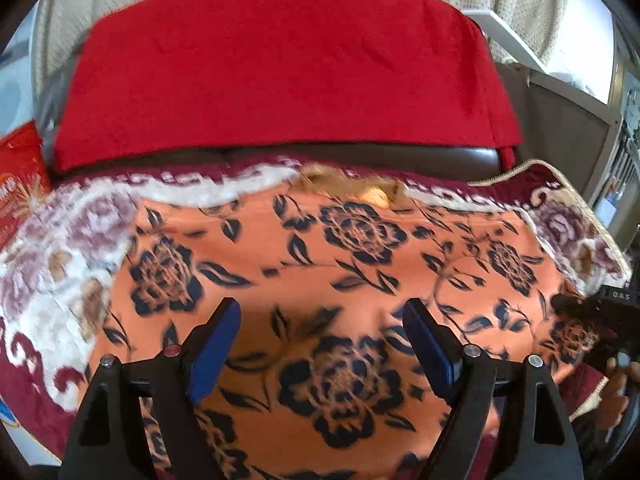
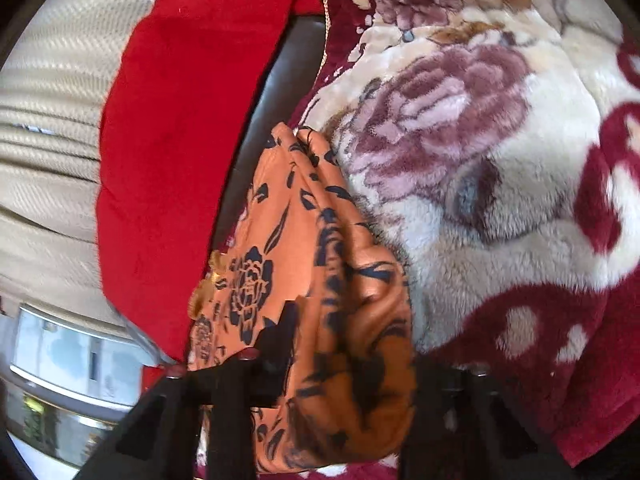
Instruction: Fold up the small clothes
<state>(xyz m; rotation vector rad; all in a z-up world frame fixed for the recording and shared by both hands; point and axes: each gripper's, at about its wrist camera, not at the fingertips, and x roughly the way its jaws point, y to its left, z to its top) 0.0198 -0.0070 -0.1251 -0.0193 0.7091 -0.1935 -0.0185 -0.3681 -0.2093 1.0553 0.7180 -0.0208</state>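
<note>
Right gripper (image 2: pixel 340 360) bunches orange cloth (image 2: pixel 312 280) edge; left gripper (image 1: pixel 320 340) open.

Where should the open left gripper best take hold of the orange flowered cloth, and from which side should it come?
Probably its left side edge, approached from above: the orange flowered cloth lies flat on the plush blanket, and the right gripper already holds the opposite side.

Legible text was scarce. To the right of my left jaws, on the black body of the right gripper (image 1: pixel 614 312), I read small white letters, roughly "CAS". Far left of the jaws, a red packet (image 1: pixel 18 184) carried pale lettering, too blurred to read. The right wrist view showed none.
</note>
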